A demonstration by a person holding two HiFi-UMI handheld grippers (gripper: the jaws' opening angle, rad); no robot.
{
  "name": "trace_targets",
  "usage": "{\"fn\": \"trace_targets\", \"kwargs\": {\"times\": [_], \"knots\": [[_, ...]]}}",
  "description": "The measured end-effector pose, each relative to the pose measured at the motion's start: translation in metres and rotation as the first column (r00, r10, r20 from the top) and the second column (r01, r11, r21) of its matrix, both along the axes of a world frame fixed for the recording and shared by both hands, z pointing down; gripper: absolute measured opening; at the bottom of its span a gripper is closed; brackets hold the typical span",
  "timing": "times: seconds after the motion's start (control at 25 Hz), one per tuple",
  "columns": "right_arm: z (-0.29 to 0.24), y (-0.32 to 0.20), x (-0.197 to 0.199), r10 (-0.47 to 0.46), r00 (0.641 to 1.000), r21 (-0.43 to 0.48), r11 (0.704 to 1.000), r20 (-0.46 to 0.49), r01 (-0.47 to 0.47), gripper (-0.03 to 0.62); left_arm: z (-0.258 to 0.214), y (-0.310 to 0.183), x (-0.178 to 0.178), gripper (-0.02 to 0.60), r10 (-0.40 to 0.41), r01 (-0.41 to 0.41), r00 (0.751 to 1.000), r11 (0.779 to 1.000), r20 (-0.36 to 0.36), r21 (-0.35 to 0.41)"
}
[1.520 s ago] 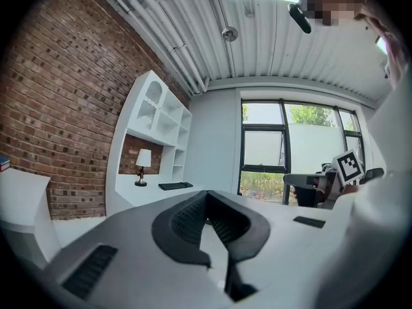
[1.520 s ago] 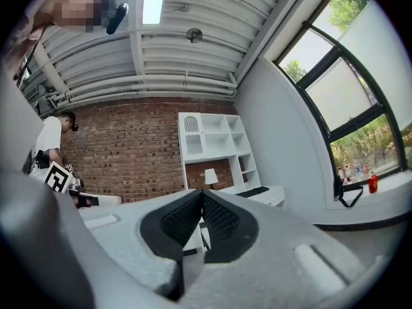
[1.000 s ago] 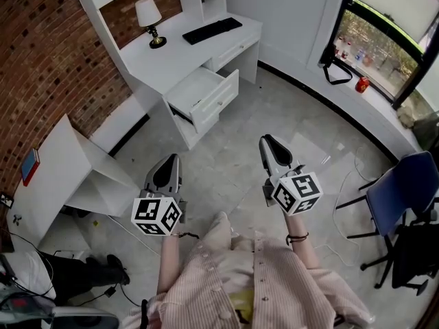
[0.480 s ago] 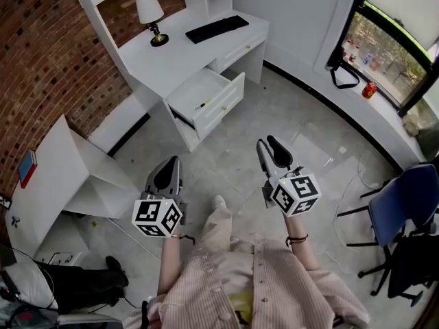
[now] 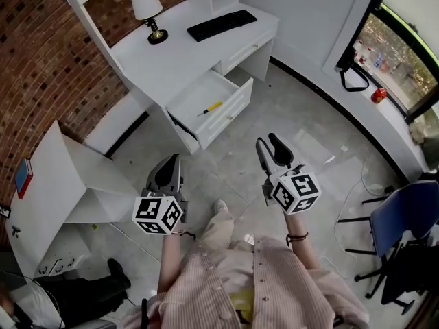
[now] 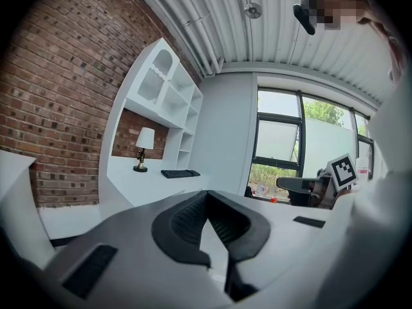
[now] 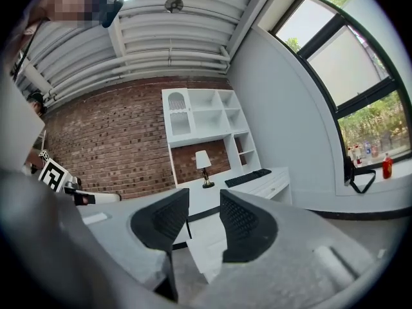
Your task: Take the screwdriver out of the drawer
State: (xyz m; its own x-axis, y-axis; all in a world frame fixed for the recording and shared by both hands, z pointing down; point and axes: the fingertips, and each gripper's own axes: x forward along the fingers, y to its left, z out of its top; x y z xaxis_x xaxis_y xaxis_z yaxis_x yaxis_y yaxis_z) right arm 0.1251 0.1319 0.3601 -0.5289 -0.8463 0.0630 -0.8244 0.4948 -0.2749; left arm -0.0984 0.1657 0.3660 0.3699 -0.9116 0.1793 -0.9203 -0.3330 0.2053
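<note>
White desk point(image 5: 171, 60) against the brick wall, lamp point(image 5: 145, 5) and keyboard point(image 5: 221, 25) on top. One drawer point(image 5: 228, 113) under the desktop stands pulled out, its front facing the person.

Person well short of the desk, both tools held out over bare floor, pointing toward it.

Right gripper point(image 5: 274, 149): jaws apart and opening, nothing between the pads. Left gripper point(image 5: 167, 172): jaw tips pressed together, empty.

Screwdriver point(image 5: 212, 107): yellow handle, lying flat on the drawer bottom near the front wall, slanted across it. Well apart from both tools.

Step in hand, as I read it: the approach. The right gripper looks the likelier one to pick. It should come in from above the drawer's open top, clear the front wall, turn the jaws square across the handle, and close only once both pads straddle it. A shaft lying flat may roll if nudged.
</note>
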Motion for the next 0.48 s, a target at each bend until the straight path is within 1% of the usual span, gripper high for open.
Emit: {"fn": "trace_targets", "kwargs": {"times": [0.12, 0.24, 0.36, 0.48], "knots": [[0.004, -0.028, -0.006, -0.002, 1.000, -0.018, 1.000, -0.002, 0.002, 0.132, 0.004, -0.030, -0.004, -0.002, 0.006, -0.006, 1.000, 1.000, -0.009, -0.016], [0.009, -0.057, -0.012, -0.006, 1.000, -0.043, 0.999, 0.025, 0.007, 0.132, 0.009, -0.057, -0.009, -0.002, 0.011, -0.012, 1.000, 1.000, -0.015, -0.027], [0.016, -0.083, -0.017, 0.005, 1.000, -0.052, 0.999, 0.020, -0.004, 0.132, 0.017, -0.081, -0.015, -0.002, 0.012, -0.013, 1.000, 0.999, -0.020, -0.041], [0.021, -0.103, -0.026, 0.002, 0.999, -0.063, 0.998, 0.038, 0.001, 0.132, 0.022, -0.101, -0.025, -0.002, 0.009, -0.010, 1.000, 0.999, -0.022, -0.051]]}}
